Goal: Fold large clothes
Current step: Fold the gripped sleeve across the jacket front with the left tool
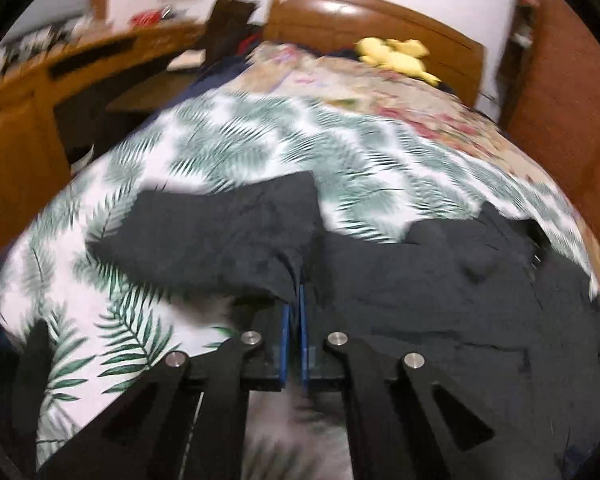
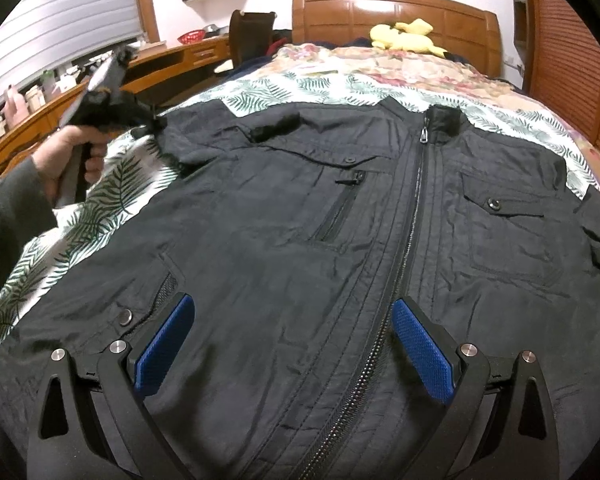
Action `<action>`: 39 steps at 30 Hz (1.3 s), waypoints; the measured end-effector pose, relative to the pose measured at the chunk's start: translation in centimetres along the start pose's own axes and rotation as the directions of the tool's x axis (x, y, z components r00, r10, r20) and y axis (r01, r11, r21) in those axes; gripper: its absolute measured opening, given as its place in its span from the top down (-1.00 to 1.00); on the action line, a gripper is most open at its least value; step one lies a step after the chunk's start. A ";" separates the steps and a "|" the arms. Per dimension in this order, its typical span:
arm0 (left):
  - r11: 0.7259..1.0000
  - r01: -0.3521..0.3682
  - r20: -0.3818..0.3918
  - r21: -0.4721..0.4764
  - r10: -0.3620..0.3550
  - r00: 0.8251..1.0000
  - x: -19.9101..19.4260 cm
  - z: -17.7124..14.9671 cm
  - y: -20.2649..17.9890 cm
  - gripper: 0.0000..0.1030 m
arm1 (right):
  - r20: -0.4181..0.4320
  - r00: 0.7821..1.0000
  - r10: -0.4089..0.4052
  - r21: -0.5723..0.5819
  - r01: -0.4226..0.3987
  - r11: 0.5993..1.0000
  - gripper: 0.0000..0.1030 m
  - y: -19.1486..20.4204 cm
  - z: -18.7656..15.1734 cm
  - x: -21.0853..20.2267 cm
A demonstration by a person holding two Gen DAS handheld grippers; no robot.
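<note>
1. The right gripper [image 2: 292, 344] hovers low over the lower front of the black jacket [image 2: 340, 240], its blue fingers [image 2: 422, 350] spread wide apart with nothing between them. It looks parked there, ready to take the hem or hold the body down.
2. The jacket lies face up and zipped on the bed's leaf-print sheet [image 2: 100, 200], collar toward the headboard [image 2: 396, 12], spread flat so that its sides can be folded in.
3. The left gripper [image 1: 294, 296] has its fingers pressed together on a pinch of the jacket's cloth at the sleeve [image 1: 220, 232]. In the right wrist view, the person's left hand [image 2: 72, 160] holds it at the jacket's far left shoulder, probably to carry the sleeve across the chest.
4. Farther off, a floral quilt [image 2: 400, 64] and a yellow plush toy [image 2: 404, 36] sit clear of the folding area.
</note>
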State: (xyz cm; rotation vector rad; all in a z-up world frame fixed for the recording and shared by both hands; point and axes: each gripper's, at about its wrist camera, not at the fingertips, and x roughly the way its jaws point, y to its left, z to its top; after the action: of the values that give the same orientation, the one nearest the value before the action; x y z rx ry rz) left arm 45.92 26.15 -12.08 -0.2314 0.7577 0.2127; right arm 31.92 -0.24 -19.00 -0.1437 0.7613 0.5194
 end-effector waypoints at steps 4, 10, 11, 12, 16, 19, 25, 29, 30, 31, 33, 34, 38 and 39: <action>0.995 0.027 0.023 0.099 -0.029 0.999 -3.8 0.2 -5.0 1.00 | 0.026 1.000 0.014 0.008 -0.014 1.000 -0.95 -0.2 0.2 -1.8; 0.963 0.099 0.040 0.251 -0.113 0.993 -9.4 -1.7 -12.7 1.00 | 0.103 0.994 -0.043 -0.011 0.044 0.999 -0.95 -1.5 0.4 -6.6; 0.957 0.110 0.038 0.267 -0.125 0.991 -10.0 -2.0 -13.7 1.00 | 0.116 0.992 -0.052 0.009 0.052 0.999 -0.95 -2.4 0.4 -7.7; 0.951 0.124 0.034 0.283 -0.139 0.990 -10.7 -2.6 -14.6 1.00 | 0.124 0.991 -0.057 0.023 0.055 0.998 -0.95 -2.9 0.3 -8.4; 0.930 0.154 0.003 0.333 -0.164 0.986 -12.1 -5.1 -17.6 1.00 | 0.167 0.981 -0.097 0.076 0.085 0.993 -0.95 -5.2 0.0 -11.5; 0.923 0.154 -0.038 0.354 -0.150 0.988 -12.0 -7.0 -17.9 1.00 | 0.182 0.977 -0.111 0.092 0.095 0.991 -0.95 -5.9 -0.2 -12.6; 0.914 0.182 -0.072 0.362 -0.168 0.983 -12.9 -9.9 -17.4 0.77 | 0.187 0.976 -0.115 0.072 0.103 0.992 -0.95 -5.6 -0.4 -13.2; 0.923 0.198 -0.056 0.329 -0.190 0.980 -13.9 -11.0 -16.0 0.55 | 0.177 0.978 -0.111 0.061 0.102 0.993 -0.95 -5.6 -0.6 -12.6; 0.927 0.202 -0.057 0.316 -0.194 0.979 -13.8 -11.0 -15.5 0.51 | 0.174 0.979 -0.110 0.060 0.101 0.993 -0.95 -5.5 -0.6 -12.4; 0.932 0.199 -0.055 0.304 -0.192 0.980 -13.6 -11.0 -14.9 0.50 | 0.172 0.979 -0.108 0.058 0.100 0.993 -0.95 -5.4 -0.5 -12.2; 0.939 0.183 -0.047 0.291 -0.177 0.983 -13.0 -10.8 -13.9 0.45 | 0.167 0.980 -0.106 0.056 0.098 0.994 -0.95 -5.4 -0.5 -11.8; 0.946 0.177 -0.048 0.272 -0.170 0.984 -12.5 -10.7 -13.1 0.43 | 0.163 0.981 -0.105 0.055 0.098 0.994 -0.95 -5.3 -0.5 -11.6; 0.963 0.162 -0.056 0.215 -0.154 0.986 -10.3 -10.0 -10.3 0.37 | 0.144 0.984 -0.100 0.045 0.095 0.994 -0.95 -4.9 -0.3 -10.4; 0.965 0.156 -0.058 0.210 -0.147 0.987 -9.8 -10.0 -9.9 0.36 | 0.141 0.985 -0.100 0.042 0.095 0.995 -0.95 -4.8 -0.3 -10.2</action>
State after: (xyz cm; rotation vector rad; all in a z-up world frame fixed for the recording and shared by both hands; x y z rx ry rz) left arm 35.18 12.88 -10.95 -0.0884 0.7948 -0.0203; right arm 27.99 -8.51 -12.45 -0.1092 0.6193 0.4185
